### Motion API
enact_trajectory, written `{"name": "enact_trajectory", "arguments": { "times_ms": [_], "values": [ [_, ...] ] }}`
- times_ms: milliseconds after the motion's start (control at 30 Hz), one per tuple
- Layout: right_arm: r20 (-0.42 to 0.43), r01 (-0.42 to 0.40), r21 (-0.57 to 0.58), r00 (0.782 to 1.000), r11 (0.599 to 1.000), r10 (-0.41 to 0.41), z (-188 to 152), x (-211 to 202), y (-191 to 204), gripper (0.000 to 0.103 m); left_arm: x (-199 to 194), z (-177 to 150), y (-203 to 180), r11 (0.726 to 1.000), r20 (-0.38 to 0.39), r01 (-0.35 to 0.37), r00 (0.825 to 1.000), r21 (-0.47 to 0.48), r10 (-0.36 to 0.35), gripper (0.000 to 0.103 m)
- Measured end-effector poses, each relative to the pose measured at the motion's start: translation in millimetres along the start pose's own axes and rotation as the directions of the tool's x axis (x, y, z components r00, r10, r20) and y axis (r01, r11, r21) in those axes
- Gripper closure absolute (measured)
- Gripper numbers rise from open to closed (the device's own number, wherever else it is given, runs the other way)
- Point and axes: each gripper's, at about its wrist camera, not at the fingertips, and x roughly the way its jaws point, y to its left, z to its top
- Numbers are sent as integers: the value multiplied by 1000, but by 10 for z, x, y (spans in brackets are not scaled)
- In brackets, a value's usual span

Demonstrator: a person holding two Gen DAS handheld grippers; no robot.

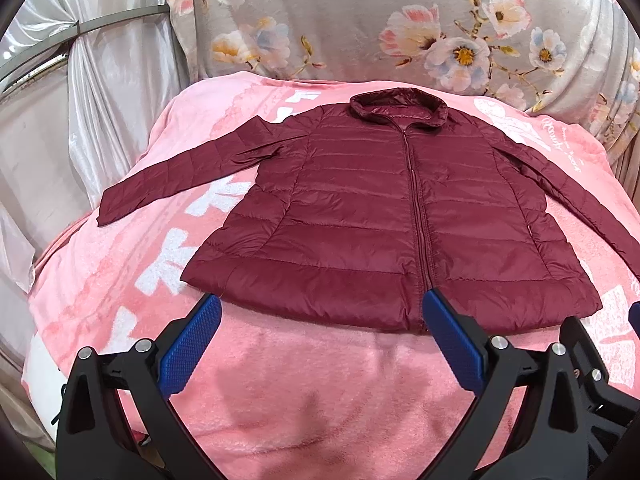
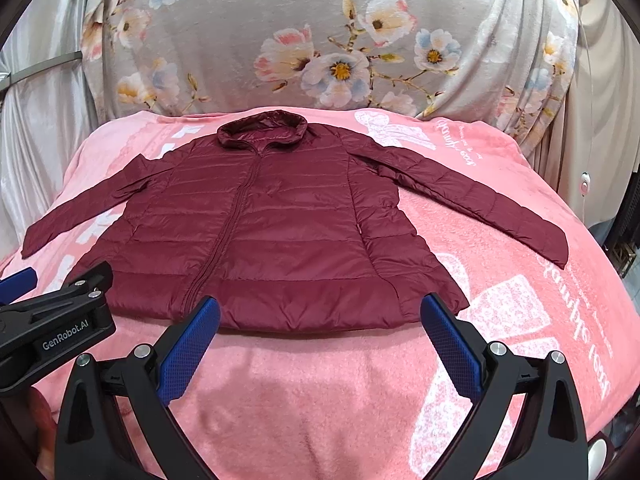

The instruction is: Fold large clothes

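Note:
A maroon quilted puffer jacket (image 1: 360,220) lies flat, front up and zipped, on a pink blanket (image 1: 300,392), sleeves spread out to both sides. It also shows in the right wrist view (image 2: 272,236). My left gripper (image 1: 322,304) is open and empty, hovering just before the jacket's hem, left of the zip. My right gripper (image 2: 320,308) is open and empty over the hem's right half. The left gripper's body (image 2: 56,320) shows at the left edge of the right wrist view.
The pink blanket (image 2: 320,400) with white print covers a raised surface. A grey floral cloth (image 1: 380,20) hangs behind it. Shiny white drapes and a metal rail (image 1: 80,32) stand at the left. A white cord with a switch (image 2: 585,184) hangs at the right.

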Motion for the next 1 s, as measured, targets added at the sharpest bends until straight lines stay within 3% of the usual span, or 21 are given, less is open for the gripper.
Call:
{"name": "enact_trajectory", "arguments": {
  "times_ms": [1000],
  "values": [
    [-3,-8,-7,1000,1000,8,-2,8,21,5,13,-16,7,1000,-1,0,1000,-1,0,5]
  ]
}}
